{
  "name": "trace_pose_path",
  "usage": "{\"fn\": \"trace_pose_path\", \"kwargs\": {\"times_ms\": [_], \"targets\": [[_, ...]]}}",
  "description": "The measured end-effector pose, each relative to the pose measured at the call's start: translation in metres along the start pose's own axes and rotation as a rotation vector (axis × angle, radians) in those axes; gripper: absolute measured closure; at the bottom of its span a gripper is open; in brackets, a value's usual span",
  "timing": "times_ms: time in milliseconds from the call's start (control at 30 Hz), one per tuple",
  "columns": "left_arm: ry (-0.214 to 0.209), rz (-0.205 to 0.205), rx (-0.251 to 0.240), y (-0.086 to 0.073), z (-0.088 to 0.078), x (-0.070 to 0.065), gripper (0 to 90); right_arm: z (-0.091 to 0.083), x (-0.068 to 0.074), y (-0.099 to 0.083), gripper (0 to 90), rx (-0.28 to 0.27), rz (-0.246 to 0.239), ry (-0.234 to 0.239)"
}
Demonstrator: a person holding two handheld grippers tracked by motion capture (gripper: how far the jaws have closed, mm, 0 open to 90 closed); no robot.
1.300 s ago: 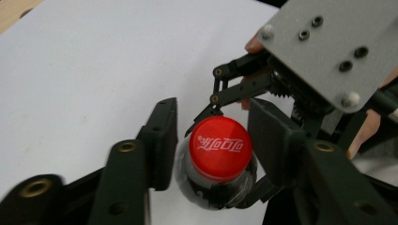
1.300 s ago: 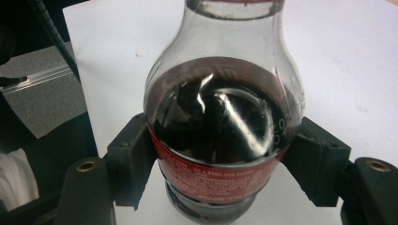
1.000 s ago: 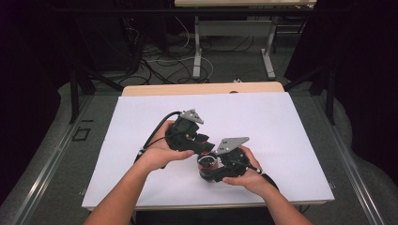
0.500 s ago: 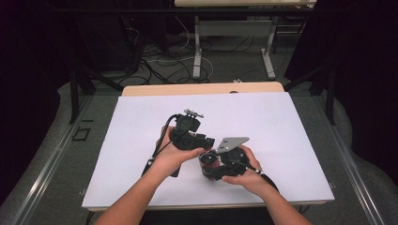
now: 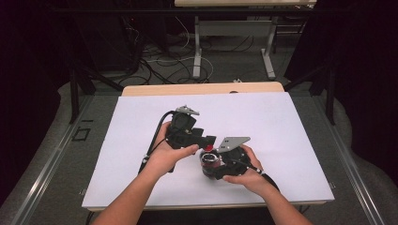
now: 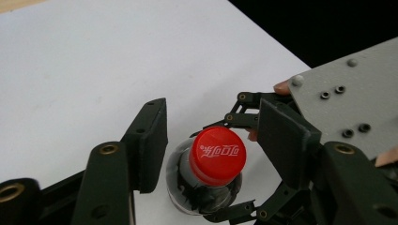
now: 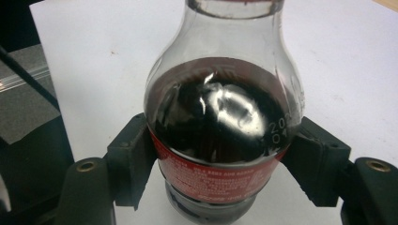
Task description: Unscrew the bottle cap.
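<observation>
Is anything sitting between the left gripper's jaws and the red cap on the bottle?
Nothing visible. The left gripper, its jaws just opened, straddles the red cap with a bare gap on each side. The right gripper clamps the bottle lower down, below the cap.

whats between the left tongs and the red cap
Bare gaps: in the left gripper view the left tongs have just opened around the red cap, neither pad touching it.

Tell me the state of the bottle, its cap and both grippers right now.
Cola bottle: upright on the white table, partly full of dark drink.
Red cap: on the bottle.
Right gripper: shut on the bottle's body.
Left gripper: jaws just opened, either side of the cap, clear of it.
</observation>
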State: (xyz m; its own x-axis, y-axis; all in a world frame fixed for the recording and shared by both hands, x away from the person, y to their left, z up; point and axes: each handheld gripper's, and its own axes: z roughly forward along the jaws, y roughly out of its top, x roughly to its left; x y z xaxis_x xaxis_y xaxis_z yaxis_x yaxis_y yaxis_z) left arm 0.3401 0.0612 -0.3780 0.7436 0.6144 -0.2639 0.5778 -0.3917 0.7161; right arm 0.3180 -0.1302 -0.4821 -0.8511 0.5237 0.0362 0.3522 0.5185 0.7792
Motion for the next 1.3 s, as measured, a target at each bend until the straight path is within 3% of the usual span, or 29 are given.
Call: {"fn": "trace_pose_path", "kwargs": {"times_ms": [33,133,233,300,333,433,467,533,733,767,900,933,1133,1200,1267,1300], "targets": [[-0.016,0.008,-0.005,0.000,-0.001,0.001,41.7,0.000,0.000,0.000,30.3,-0.005,0.005,0.002],[-0.068,0.085,-0.003,-0.001,-0.004,0.004,41.5,-0.002,-0.001,0.000,30.3,0.002,-0.009,0.029],[-0.109,0.158,0.015,-0.003,-0.003,0.006,43.0,-0.001,-0.001,0.000,30.3,-0.009,-0.003,0.050],[-0.156,0.200,0.065,-0.004,-0.001,0.009,44.8,-0.001,-0.001,0.000,30.3,-0.007,-0.003,0.068],[-0.154,0.219,0.057,-0.005,0.003,0.009,46.2,-0.001,0.000,0.000,30.3,-0.001,-0.007,0.077],[-0.180,0.243,0.085,-0.007,0.006,0.011,50.4,-0.001,0.001,0.000,30.3,-0.002,-0.014,0.093],[-0.172,0.244,0.063,-0.008,0.008,0.010,51.2,-0.002,0.001,0.001,30.3,0.004,-0.014,0.103],[-0.199,0.251,0.069,-0.007,0.008,0.011,58.2,-0.001,0.002,0.000,30.3,0.010,-0.022,0.116],[-0.189,0.267,0.086,-0.006,0.006,0.010,62.2,0.000,0.004,0.000,30.3,0.002,-0.029,0.104],[-0.184,0.260,0.082,-0.006,0.006,0.009,62.2,0.000,0.004,0.000,30.3,0.002,-0.029,0.104],[-0.112,0.160,0.080,-0.006,0.006,0.004,62.4,0.000,0.005,0.001,30.3,-0.003,-0.021,0.069],[-0.091,0.104,0.070,-0.005,0.006,0.001,62.4,0.000,0.006,0.001,30.3,-0.004,-0.017,0.056],[0.033,-0.035,0.099,-0.001,0.008,-0.008,62.4,0.000,0.006,0.001,30.3,0.002,-0.022,0.001],[0.066,-0.102,0.078,0.000,0.010,-0.012,62.5,0.000,0.007,0.001,30.3,0.004,-0.013,-0.008],[0.091,-0.130,0.083,0.000,0.011,-0.014,62.5,0.001,0.007,0.001,30.3,-0.001,-0.020,-0.028],[0.101,-0.121,0.086,0.001,0.011,-0.015,62.5,0.001,0.007,0.001,30.3,-0.001,-0.020,-0.028]]}}
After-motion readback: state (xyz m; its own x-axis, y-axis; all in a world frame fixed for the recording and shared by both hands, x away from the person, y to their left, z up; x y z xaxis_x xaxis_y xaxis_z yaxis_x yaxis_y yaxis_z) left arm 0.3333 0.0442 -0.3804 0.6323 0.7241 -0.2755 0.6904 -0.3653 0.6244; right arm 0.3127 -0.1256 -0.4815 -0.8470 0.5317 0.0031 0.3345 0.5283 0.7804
